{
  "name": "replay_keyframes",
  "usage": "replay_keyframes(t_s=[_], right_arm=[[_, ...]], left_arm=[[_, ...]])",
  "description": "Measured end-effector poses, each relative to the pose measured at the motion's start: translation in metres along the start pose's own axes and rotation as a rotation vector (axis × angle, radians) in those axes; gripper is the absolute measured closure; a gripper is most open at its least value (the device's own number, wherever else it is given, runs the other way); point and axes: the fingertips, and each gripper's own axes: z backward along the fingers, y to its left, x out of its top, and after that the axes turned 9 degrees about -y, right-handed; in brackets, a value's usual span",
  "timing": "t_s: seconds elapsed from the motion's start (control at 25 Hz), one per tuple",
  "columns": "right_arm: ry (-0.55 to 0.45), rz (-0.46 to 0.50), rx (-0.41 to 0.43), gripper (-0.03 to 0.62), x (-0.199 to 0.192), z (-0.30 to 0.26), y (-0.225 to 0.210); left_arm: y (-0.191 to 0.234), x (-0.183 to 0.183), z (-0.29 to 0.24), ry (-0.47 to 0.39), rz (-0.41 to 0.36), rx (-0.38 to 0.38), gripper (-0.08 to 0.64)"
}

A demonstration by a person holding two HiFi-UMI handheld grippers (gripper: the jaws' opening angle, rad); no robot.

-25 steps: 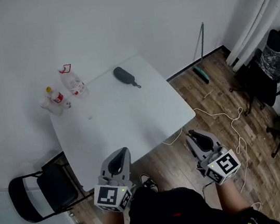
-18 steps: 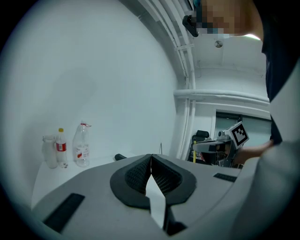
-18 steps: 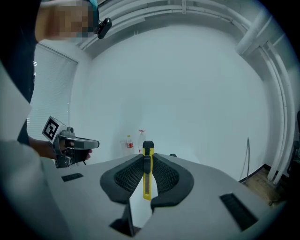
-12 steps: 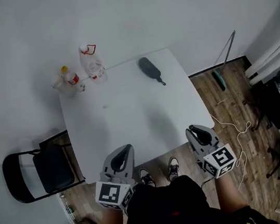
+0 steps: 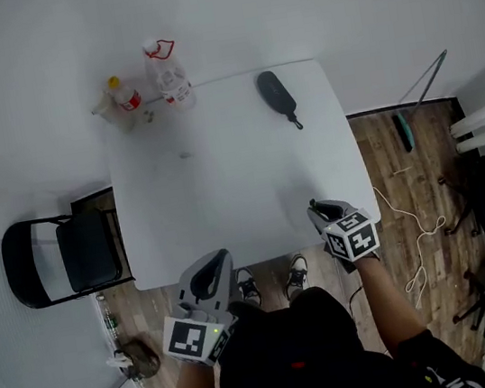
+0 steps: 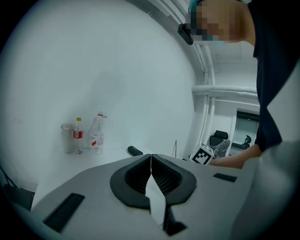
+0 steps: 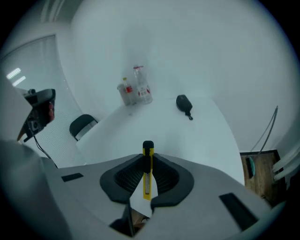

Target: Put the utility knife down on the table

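A yellow utility knife [image 7: 147, 171] with a black tip stands between the jaws of my right gripper [image 7: 147, 164], which is shut on it. In the head view that right gripper [image 5: 318, 210] hangs over the near right part of the white table [image 5: 236, 208]; the knife itself is hidden there. My left gripper [image 5: 211, 271] sits just off the table's near edge, jaws shut with nothing between them. The left gripper view shows the left gripper [image 6: 151, 161] shut and empty.
Two plastic bottles [image 5: 171, 74] and a small cup stand at the table's far left corner. A black brush-like object [image 5: 276, 94] lies at the far right. A black folding chair [image 5: 65, 258] stands left of the table. Cables and a chair are on the wooden floor at right.
The head view has swung so the table lies squarely ahead. My right gripper has moved forward from beside the table to above its near right part. The left gripper stays at the near edge.
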Motion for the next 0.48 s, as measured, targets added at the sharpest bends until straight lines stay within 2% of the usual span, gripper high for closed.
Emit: replay_keyframes(t_s=[0.2, 0.48], right_arm=[[0.206, 0.087, 0.003, 0.525, -0.052, -0.036, -0.012], [0.295, 0.135, 0.018, 0.526, -0.072, -0.057, -0.008]], left_arm=[[-0.002, -0.009, 0.005, 0.016, 0.006, 0.049, 0.537], [0.004, -0.016, 0.008, 0.045, 0.009, 0.079, 0.537]])
